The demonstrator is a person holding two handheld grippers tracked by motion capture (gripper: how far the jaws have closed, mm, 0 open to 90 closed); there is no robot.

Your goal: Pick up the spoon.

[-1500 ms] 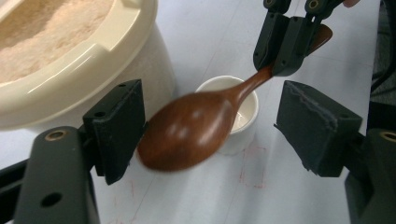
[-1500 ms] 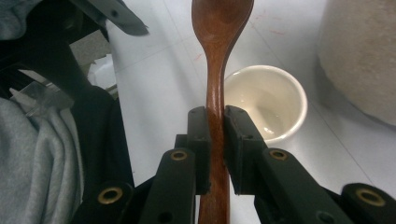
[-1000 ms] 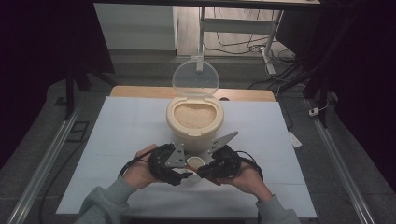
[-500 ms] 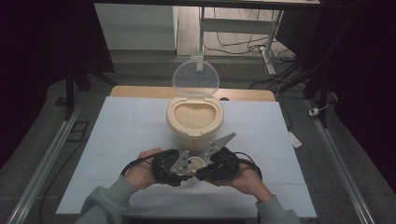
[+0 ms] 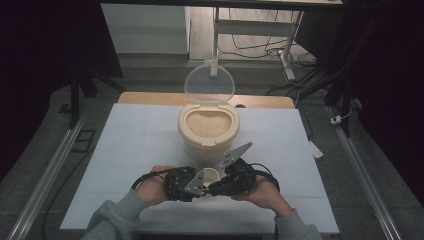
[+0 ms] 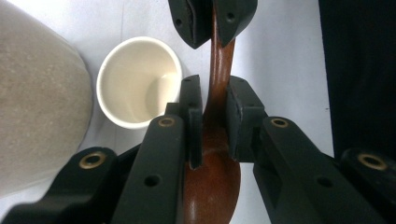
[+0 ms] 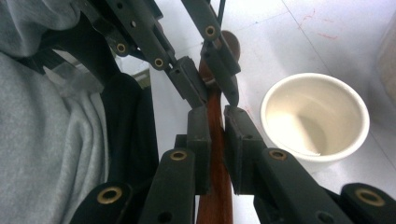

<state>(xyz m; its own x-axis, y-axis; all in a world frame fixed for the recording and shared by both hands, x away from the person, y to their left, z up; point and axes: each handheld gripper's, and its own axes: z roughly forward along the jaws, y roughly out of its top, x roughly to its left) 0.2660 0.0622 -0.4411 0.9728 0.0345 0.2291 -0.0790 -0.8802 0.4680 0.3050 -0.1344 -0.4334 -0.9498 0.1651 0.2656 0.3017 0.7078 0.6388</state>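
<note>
I am gripping the brown wooden spoon (image 6: 219, 93) with both the left gripper (image 6: 214, 109) and right gripper (image 7: 215, 135), jaws clamping its handle, beside the small cream cup (image 5: 210, 175) before the rice container (image 5: 208, 131) on the table (image 5: 135, 145).

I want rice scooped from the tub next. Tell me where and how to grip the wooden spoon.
Grip the wooden spoon on its narrow handle, jaws across the thin sides, coming from the end away from the bowl. The handle is slim and straight enough for the pads to close on, while the bowl widens and must stay free for the rice. Both the left gripper and right gripper sit on that handle now, beside the cup.
</note>
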